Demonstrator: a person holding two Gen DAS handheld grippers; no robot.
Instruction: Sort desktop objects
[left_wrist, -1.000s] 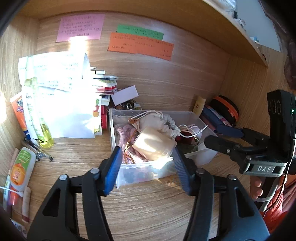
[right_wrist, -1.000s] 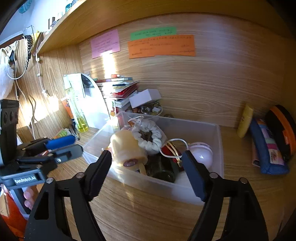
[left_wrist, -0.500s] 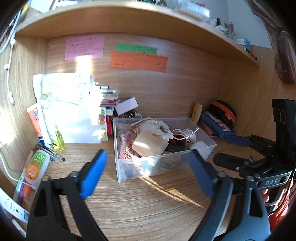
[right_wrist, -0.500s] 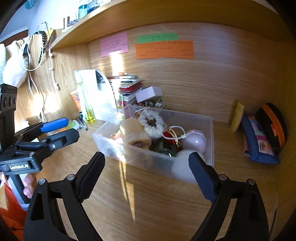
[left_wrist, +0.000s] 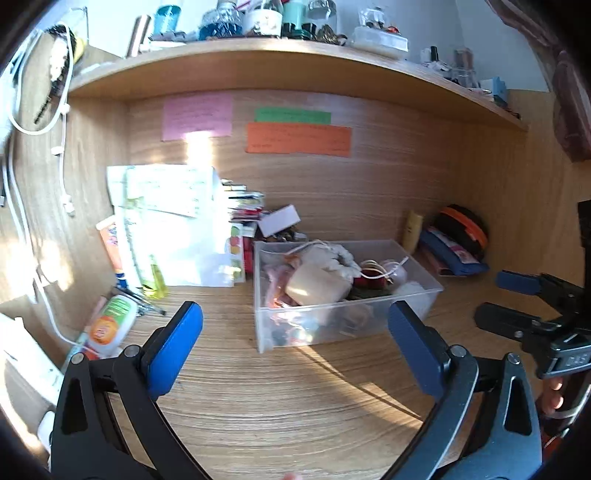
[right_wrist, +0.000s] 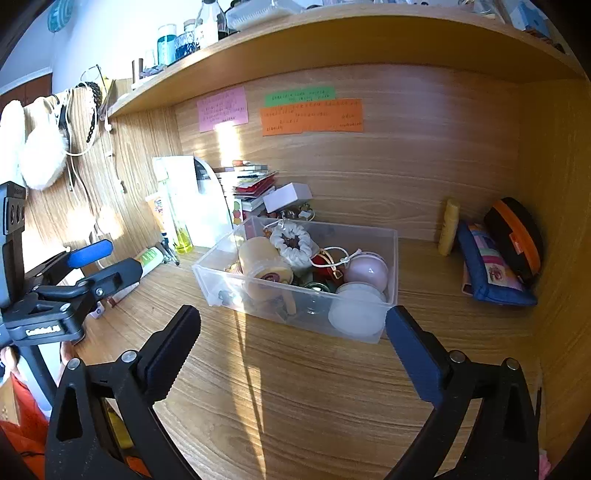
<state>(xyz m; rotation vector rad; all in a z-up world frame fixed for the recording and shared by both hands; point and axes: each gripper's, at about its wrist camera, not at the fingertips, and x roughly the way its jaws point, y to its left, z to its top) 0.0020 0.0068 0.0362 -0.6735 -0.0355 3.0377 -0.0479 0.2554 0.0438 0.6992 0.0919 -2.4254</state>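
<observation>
Clear plastic, the bin (left_wrist: 347, 325) sits mid-desk against the back wall, and I take it as my landmark: it holds the sorted pieces, among them a cream roll (right_wrist: 264, 267), a white pouch (right_wrist: 293, 243) and a pale pink ball (right_wrist: 365, 269).

Left of the bin I see loose items not yet sorted, as I judge it: a tube (left_wrist: 109, 325) with green and orange print, pens (left_wrist: 140, 299), a yellow bottle (left_wrist: 157, 277) and a paper stack (left_wrist: 173, 221). My left gripper (left_wrist: 295, 354) hangs in front of the bin, fingers spread wide and empty. My right gripper (right_wrist: 291, 350) hangs likewise in front of it, released, nothing between the pads. Right of the bin lean a yellow tube (right_wrist: 448, 232), a blue pouch (right_wrist: 491, 266) and an orange-banded case (right_wrist: 517, 236).

Risks, as I see them: the bin is heaped, so another drop could roll the ball or the roll over the rim. Reaching left, I could knock the bottle or topple the papers. Low sun glares on the desk, which may hide small things.

Writing: notes (right_wrist: 310, 114) above the bin carry lines too small to read; the tube's print is blurred; a plate on the left gripper is not legible to me.
</observation>
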